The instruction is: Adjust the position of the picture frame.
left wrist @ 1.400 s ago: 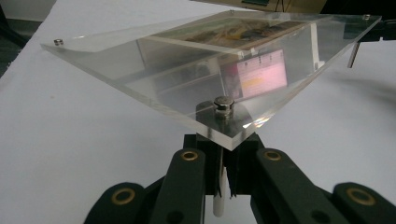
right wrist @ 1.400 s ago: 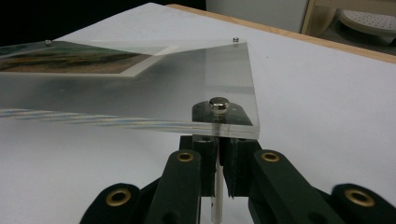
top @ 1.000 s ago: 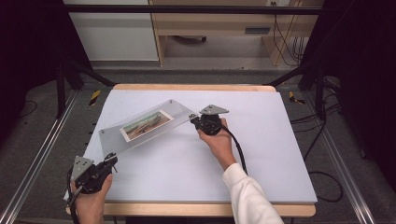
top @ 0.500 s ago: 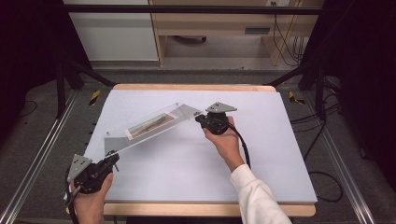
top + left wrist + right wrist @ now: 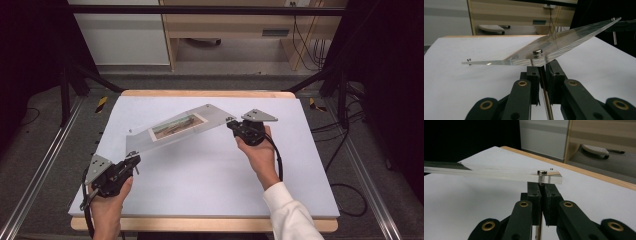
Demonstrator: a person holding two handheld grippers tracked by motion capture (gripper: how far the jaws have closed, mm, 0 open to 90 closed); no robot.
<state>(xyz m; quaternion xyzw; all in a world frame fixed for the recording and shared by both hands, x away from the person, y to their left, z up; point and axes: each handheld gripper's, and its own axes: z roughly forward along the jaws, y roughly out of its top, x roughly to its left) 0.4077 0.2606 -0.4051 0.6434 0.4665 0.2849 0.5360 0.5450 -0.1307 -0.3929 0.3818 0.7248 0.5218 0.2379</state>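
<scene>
Spanning the gap between both hands in the high view, the clear acrylic frame [image 5: 175, 129] with its photo [image 5: 179, 125] hung tilted above the bench [image 5: 200, 175], the left gripper [image 5: 134, 161] and right gripper [image 5: 231, 123] each clamped on a corner. Left gripper view: fingers [image 5: 534, 75] closed on the near corner by a metal stud [image 5: 537, 52]; so small a bite might slip. Right gripper view: fingers [image 5: 534, 191] closed likewise; uneven lifting could twist the panel loose.

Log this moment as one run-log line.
left tool: shut on acrylic photo frame near corner | right tool: shut on opposite corner | frame: tilted above white table, photo inside
</scene>
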